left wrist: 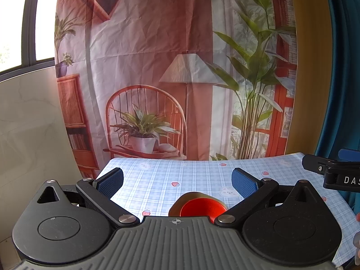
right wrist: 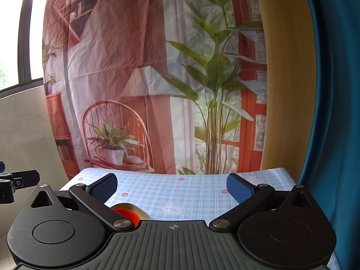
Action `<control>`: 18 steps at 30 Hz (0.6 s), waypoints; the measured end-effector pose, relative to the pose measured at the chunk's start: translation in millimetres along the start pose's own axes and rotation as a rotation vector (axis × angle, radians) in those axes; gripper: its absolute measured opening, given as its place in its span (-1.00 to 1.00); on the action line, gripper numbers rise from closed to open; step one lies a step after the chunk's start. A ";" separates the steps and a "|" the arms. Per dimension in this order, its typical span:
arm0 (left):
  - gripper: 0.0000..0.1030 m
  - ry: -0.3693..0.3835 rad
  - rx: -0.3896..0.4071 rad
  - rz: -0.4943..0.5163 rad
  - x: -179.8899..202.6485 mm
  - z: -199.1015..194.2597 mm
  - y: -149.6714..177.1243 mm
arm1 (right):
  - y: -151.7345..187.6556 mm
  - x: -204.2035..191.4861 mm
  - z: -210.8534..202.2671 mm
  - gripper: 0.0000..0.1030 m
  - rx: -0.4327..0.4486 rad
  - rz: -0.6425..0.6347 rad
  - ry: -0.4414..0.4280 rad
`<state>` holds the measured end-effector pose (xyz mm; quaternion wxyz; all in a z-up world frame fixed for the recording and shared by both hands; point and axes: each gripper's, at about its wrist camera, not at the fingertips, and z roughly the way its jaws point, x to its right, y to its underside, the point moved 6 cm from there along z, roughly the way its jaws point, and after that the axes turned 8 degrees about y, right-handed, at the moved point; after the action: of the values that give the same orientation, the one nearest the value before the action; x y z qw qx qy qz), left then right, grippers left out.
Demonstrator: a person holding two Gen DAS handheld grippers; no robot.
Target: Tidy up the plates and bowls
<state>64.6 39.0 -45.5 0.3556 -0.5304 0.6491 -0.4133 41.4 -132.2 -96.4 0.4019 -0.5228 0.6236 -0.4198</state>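
A red bowl (left wrist: 200,208) sits on an olive-gold plate (left wrist: 195,196) on the table with the blue checked cloth (left wrist: 180,175). In the left wrist view the stack lies low at centre, partly hidden by the gripper body. My left gripper (left wrist: 177,182) is open and empty, held above and behind the stack. In the right wrist view the red bowl (right wrist: 127,214) and plate (right wrist: 137,209) show at lower left, partly hidden by the left finger arm. My right gripper (right wrist: 172,187) is open and empty, to the right of the stack.
A printed backdrop (left wrist: 180,67) hangs behind the table's far edge. A blue curtain (right wrist: 333,112) and yellow wall strip stand at the right. A window (left wrist: 13,22) is at the left. The right gripper's tip (left wrist: 330,171) shows at the left view's right edge.
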 end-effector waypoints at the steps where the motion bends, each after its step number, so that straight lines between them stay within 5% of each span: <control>1: 1.00 0.000 0.000 0.000 0.1 -0.1 0.1 | 0.2 -0.1 -0.1 0.99 -0.001 0.001 0.000; 18: 1.00 0.011 0.015 -0.003 3.4 -3.2 -1.4 | -0.4 1.7 -3.5 0.99 0.009 0.001 0.000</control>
<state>61.7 36.0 -43.0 0.3555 -0.5264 0.6471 -0.4216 38.0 -133.6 -95.0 0.4047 -0.5205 0.6220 -0.4224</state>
